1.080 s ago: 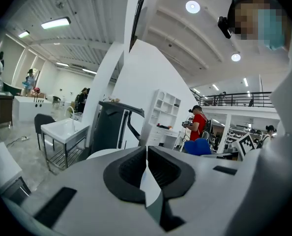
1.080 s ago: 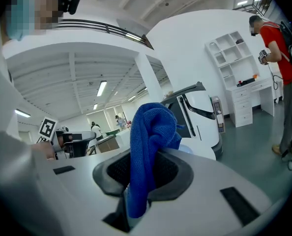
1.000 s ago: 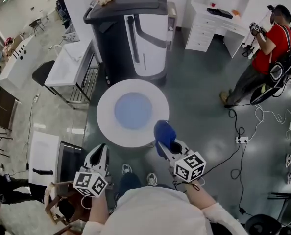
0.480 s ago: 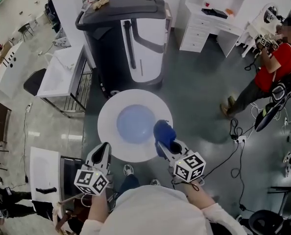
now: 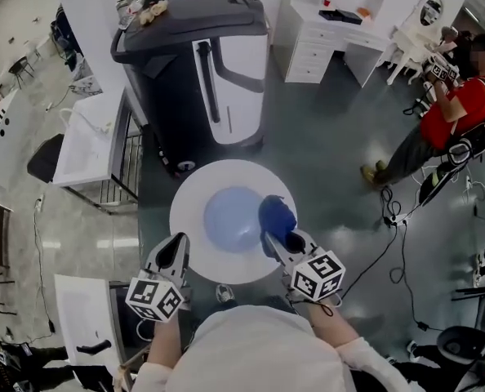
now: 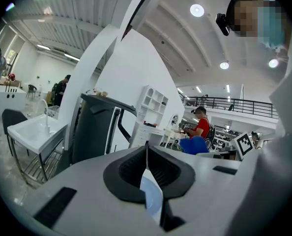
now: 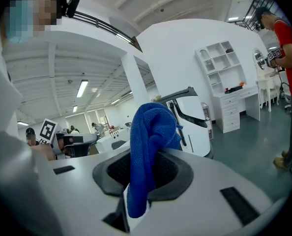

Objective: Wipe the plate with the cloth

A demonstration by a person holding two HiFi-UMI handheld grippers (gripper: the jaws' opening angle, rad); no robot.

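Note:
A pale blue plate [image 5: 231, 217] lies in the middle of a round white table [image 5: 190, 188]. My right gripper [image 5: 273, 239] is shut on a bunched blue cloth [image 5: 277, 216], which hangs over the plate's right edge; whether it touches the plate I cannot tell. In the right gripper view the cloth [image 7: 148, 146] stands up out of the closed jaws. My left gripper [image 5: 175, 247] is shut and holds nothing, at the table's near left rim, short of the plate. In the left gripper view the jaws [image 6: 146, 154] meet, with the cloth [image 6: 193, 145] off to the right.
A tall dark grey and white machine [image 5: 195, 64] stands just behind the table. A white sink stand [image 5: 87, 141] is at the left and a white dresser [image 5: 328, 31] at the back. A person in red [image 5: 453, 109] stands at the right, with cables [image 5: 398, 219] on the floor.
Both grippers have moved forward to the table. The cloth, earlier at the table's near right rim, now hangs over the plate's right edge. The left gripper has reached the table's rim.

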